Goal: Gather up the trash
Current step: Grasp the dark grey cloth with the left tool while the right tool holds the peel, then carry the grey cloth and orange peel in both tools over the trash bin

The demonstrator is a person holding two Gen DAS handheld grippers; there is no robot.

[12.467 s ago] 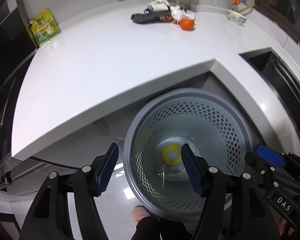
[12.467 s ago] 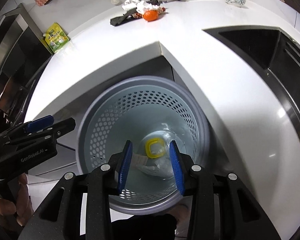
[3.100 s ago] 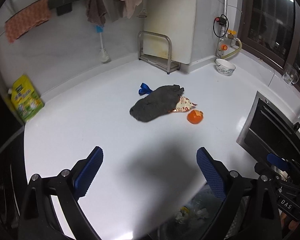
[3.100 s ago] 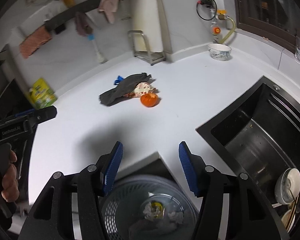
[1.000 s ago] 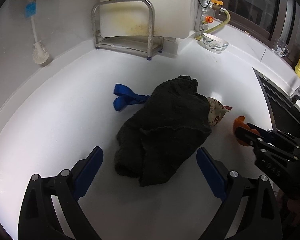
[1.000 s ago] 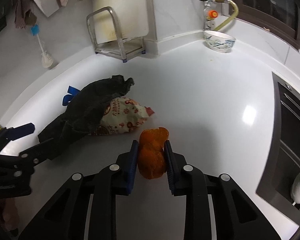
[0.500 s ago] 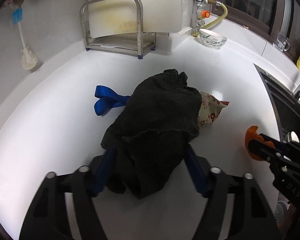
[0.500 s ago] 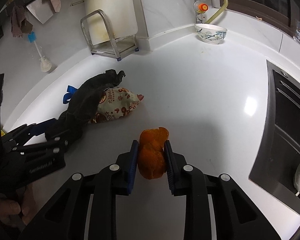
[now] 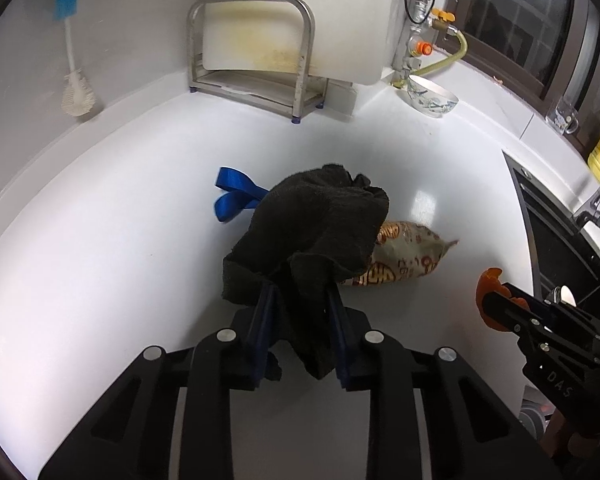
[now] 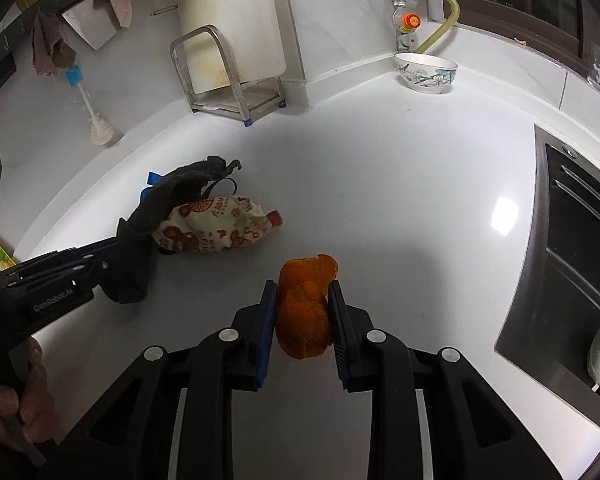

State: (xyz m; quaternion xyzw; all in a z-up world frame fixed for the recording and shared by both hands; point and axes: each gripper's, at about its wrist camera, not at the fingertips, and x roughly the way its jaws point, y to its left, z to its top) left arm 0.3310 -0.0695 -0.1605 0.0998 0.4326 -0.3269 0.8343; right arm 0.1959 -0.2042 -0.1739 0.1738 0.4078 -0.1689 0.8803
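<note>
A black cloth [image 9: 316,216] lies bunched on the white counter [image 9: 100,260], draped over a printed snack bag [image 9: 404,256]. My left gripper [image 9: 300,292] has its jaws closing, the blue pads pinching the cloth's near edge, which is raised off the counter. A blue strap [image 9: 236,192] sticks out behind the cloth. My right gripper [image 10: 302,288] is shut on an orange peel [image 10: 304,312], held just above the counter to the right of the snack bag [image 10: 216,228]. In the right wrist view the cloth [image 10: 172,196] hangs from the left gripper [image 10: 116,248].
A metal rack [image 9: 252,52] with a white cutting board stands at the back wall. A patterned bowl [image 9: 432,96] sits in the back corner and a bottle brush [image 9: 76,96] leans at the left. The dark sink [image 10: 572,256] borders the counter on the right.
The left jaws went from wide open to pinching the black cloth, and its near edge lifted, baring more of the snack bag. The right gripper kept the orange peel.
</note>
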